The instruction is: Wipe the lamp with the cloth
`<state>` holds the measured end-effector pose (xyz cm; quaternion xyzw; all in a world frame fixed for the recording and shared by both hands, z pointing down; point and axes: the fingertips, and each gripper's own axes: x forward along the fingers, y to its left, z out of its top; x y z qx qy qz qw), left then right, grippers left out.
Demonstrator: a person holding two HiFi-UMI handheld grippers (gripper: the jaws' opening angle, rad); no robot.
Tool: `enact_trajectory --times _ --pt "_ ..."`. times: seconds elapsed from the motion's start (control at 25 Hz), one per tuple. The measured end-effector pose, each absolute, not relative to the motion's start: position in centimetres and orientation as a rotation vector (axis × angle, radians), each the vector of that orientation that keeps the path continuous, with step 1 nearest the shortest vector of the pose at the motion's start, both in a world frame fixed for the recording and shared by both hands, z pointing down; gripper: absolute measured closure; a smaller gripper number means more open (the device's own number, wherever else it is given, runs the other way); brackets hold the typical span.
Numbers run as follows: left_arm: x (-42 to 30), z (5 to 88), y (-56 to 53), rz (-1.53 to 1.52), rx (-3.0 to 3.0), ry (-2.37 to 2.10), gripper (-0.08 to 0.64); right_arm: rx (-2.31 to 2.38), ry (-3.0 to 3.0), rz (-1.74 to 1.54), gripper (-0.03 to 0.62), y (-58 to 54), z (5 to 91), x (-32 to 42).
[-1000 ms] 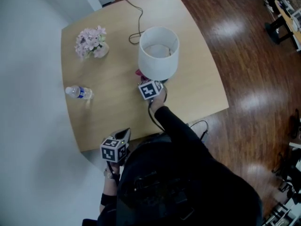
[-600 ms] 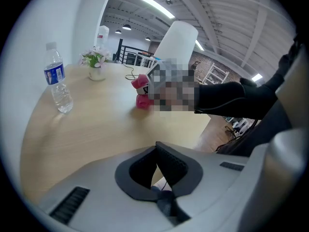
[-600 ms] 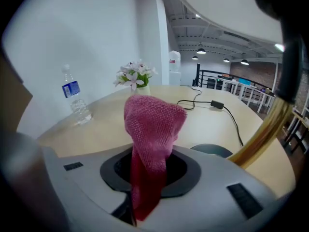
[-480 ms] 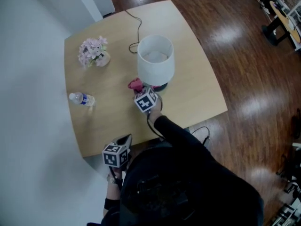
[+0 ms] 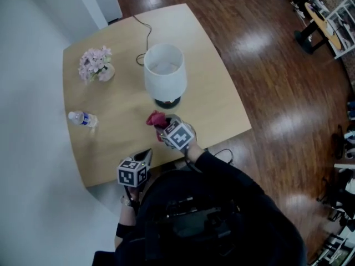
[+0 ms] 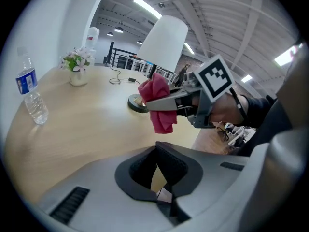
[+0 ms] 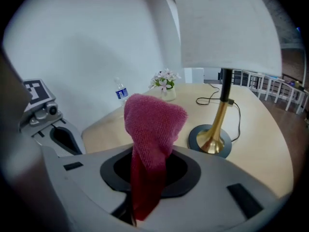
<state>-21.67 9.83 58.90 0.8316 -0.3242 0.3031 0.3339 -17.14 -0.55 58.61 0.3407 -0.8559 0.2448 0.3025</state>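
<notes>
The lamp (image 5: 165, 73) stands mid-table: white shade (image 7: 224, 25), brass stem and round dark base (image 7: 210, 140). A pink-red cloth (image 7: 152, 129) sticks up from my right gripper (image 5: 164, 127), which is shut on it and hangs above the table just short of the lamp's base. In the left gripper view the cloth (image 6: 158, 103) droops from the right gripper's jaws in front of the base. My left gripper (image 5: 145, 155) hovers at the table's near edge, shut and holding nothing.
A small vase of pale flowers (image 5: 95, 64) sits at the far left of the wooden table (image 5: 119, 101), a water bottle (image 5: 82, 118) stands near the left edge. The lamp's black cord (image 5: 141, 32) runs off the far side. Wood floor lies to the right.
My right gripper has pulled back from under the lamp shade toward me and risen, carrying the cloth. The left gripper shifted slightly along the near edge.
</notes>
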Motion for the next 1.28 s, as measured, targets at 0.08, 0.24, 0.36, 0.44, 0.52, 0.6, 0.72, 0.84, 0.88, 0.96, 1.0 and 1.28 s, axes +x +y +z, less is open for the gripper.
enact_trajectory --times 0.08,0.24,0.36,0.44,0.52,0.6,0.72,0.84,0.88,0.96,1.0,1.28 --pt "-20.4 59.1 9.8 0.799 2.185 -0.820 0.548 0.896 -2.253 0.683 0.499 0.3 58.2 -15.2" --pt "-18.1 59.4 9.6 0.814 2.211 -0.774 0.548 0.918 -2.201 0.726 0.499 1.5 58.2 -10.6" --pt "-16.7 59.7 9.2 0.819 2.220 -0.760 0.548 0.981 -2.146 0.771 0.499 2.9 58.8 -6.1" --pt "-16.1 59.9 8.8 0.820 2.224 -0.757 0.548 1.037 -2.108 0.812 0.499 3.6 59.3 -3.1" --pt "-15.5 60.0 8.5 0.828 2.226 -0.753 0.548 1.093 -2.068 0.856 0.499 4.2 60.0 -0.2" --pt "-14.9 60.0 8.3 0.835 2.225 -0.748 0.548 1.139 -2.035 0.895 0.499 4.6 60.5 2.1" --pt "-14.0 60.0 8.0 0.838 2.230 -0.742 0.548 1.176 -2.001 0.926 0.499 4.9 61.1 4.3" --pt "-13.1 60.0 7.7 0.839 2.228 -0.741 0.548 1.180 -1.944 0.936 0.499 4.7 62.2 6.2" --pt "-12.9 60.1 7.7 0.842 2.226 -0.740 0.548 1.176 -1.918 0.941 0.499 4.5 62.9 6.9" --pt "-12.6 60.3 7.7 0.850 2.217 -0.740 0.548 1.160 -1.868 0.946 0.499 3.8 64.4 8.1" --pt "-12.5 60.4 7.7 0.853 2.213 -0.742 0.548 1.154 -1.848 0.947 0.499 3.3 65.2 8.5" --pt "-12.1 60.9 7.9 0.867 2.176 -0.762 0.548 1.063 -1.797 0.934 0.497 0.2 69.8 8.7"
